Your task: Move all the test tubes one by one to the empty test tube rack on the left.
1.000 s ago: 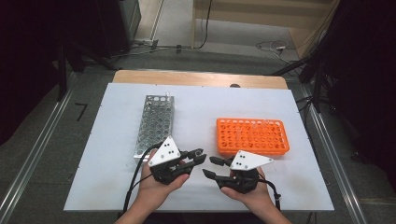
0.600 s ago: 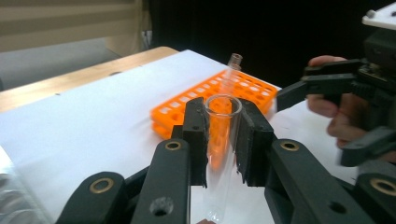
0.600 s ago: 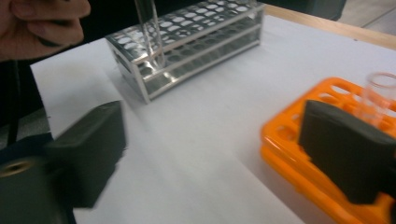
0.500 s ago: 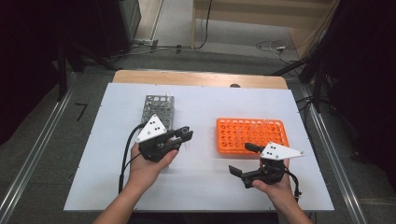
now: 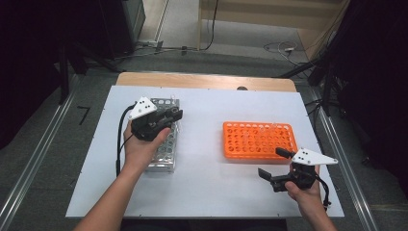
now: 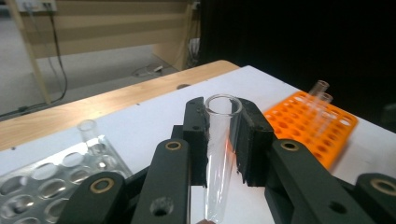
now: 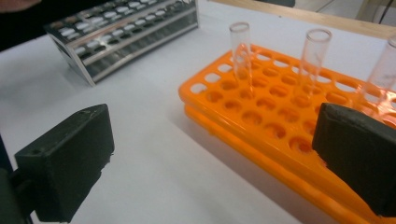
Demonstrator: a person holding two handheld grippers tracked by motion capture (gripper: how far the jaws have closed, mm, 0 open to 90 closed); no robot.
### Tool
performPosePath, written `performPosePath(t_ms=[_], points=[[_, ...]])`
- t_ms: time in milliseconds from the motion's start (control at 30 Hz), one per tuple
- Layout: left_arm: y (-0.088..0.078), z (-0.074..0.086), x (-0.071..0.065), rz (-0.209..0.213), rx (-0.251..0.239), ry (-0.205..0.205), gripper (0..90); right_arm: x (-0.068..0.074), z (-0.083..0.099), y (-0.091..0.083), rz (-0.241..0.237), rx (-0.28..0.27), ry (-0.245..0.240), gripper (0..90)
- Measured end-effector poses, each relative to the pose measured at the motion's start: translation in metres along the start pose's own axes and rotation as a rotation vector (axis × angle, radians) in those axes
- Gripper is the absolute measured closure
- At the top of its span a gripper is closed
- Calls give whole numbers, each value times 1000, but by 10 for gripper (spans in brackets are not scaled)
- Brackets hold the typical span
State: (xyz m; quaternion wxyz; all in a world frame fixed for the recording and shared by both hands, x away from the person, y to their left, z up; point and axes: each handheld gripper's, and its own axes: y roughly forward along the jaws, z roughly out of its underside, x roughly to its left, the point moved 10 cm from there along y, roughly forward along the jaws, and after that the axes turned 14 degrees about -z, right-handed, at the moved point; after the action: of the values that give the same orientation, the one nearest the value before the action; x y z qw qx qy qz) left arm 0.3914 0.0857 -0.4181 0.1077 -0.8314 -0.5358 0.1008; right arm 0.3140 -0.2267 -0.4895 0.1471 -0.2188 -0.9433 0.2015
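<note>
The left gripper point(image 5: 174, 115), clamped on a clear glass test tube point(image 6: 219, 154), has travelled from beside the right gripper point(image 5: 275, 164) to above the perforated steel rack point(image 5: 166, 149) — the right one's jaws have just been opening, nothing between them.

Left gripper point(image 5: 174, 115), jaws clamped tight, borne in the left hand point(image 5: 142, 147) on an outstretched forearm, pointing toward the table's right; right gripper point(image 5: 275, 166), jaws just opened wide with nothing between them, gripped in the right hand point(image 5: 304, 190), low and near the table's front.
</note>
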Motion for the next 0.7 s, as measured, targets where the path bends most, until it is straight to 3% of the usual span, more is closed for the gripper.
performPosePath(t_ms=[267, 467, 700], points=[[21, -12, 22, -60, -6, 11, 759, -18, 8, -8, 22, -4, 30, 0], [38, -19, 34, -96, -15, 15, 759, -21, 7, -10, 39, -18, 30, 0], [55, -20, 52, -168, -9, 13, 759, -23, 9, -12, 47, -24, 40, 0]])
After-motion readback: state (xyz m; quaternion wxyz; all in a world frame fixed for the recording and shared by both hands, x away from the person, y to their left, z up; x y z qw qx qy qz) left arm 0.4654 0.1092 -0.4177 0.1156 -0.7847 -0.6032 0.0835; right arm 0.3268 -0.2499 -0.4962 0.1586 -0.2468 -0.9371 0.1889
